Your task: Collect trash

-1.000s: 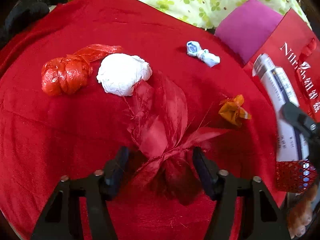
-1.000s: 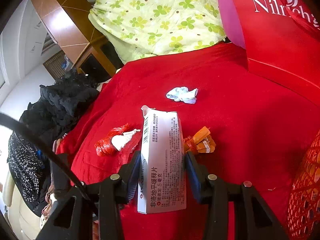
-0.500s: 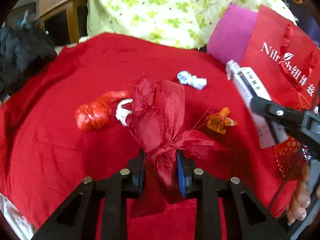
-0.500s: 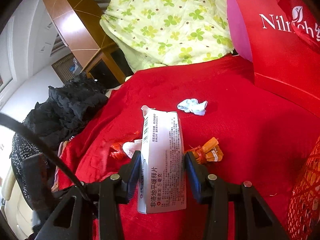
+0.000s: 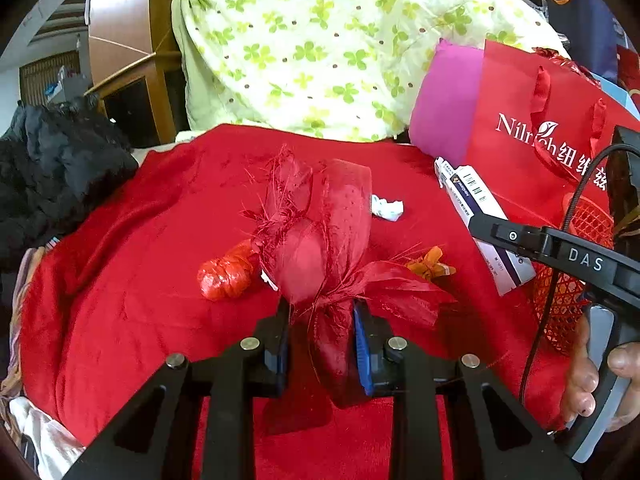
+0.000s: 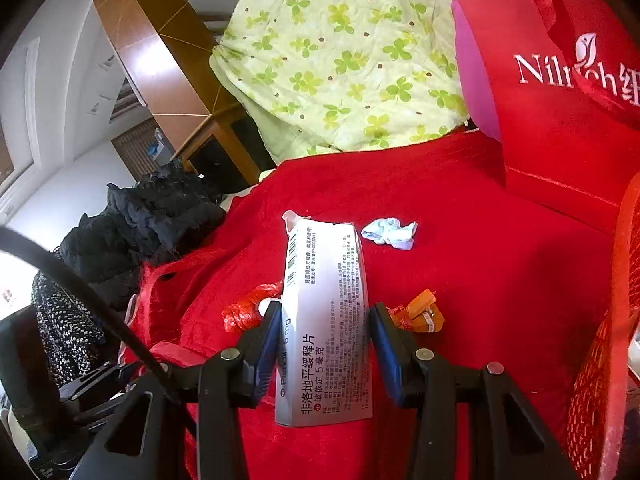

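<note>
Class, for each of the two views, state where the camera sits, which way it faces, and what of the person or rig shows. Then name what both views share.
Left wrist: sits behind the left claw, faces across the red cloth; claw grips a red ribbon bow; the person's hand shows.
Right wrist: sits behind the right claw, faces likewise; claw grips a medicine box.
Shared: orange wrapper, crumpled tissue.

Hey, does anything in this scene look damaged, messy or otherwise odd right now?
Yes. The red ribbon bow clamped in the left gripper is frayed, with loose threads sticking out. The medicine box in the right gripper has a torn-open top flap.
</note>
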Motion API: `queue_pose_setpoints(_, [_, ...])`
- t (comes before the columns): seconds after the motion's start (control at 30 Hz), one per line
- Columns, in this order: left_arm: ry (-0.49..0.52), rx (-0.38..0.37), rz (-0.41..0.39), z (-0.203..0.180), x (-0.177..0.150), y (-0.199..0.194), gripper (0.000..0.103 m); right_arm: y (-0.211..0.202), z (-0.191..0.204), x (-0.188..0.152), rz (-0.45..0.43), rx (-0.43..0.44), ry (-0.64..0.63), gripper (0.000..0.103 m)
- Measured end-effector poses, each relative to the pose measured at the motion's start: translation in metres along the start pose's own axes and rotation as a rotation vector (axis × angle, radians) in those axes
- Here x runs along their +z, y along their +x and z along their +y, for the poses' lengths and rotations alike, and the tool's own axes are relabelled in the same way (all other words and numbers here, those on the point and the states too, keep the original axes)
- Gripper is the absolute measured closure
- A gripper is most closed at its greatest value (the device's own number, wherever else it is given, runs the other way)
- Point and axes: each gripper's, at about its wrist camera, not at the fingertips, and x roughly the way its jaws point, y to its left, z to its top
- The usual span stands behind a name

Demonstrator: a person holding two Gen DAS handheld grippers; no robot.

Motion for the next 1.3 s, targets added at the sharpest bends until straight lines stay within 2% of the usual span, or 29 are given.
queue_pose_setpoints(0.9, [0.012, 0.114, -0.125, 0.010, 0.001, -0.050, 0.075, -0.019, 0.017, -0.004, -0.048, 0.026, -0.059, 0.056])
queue_pose_setpoints(1.3, [0.033, 0.116, -0.158, 0.003, 0.006, -0.061, 0.074, -0.039, 0.026, -0.009, -0.088, 0.031, -0.112, 0.056])
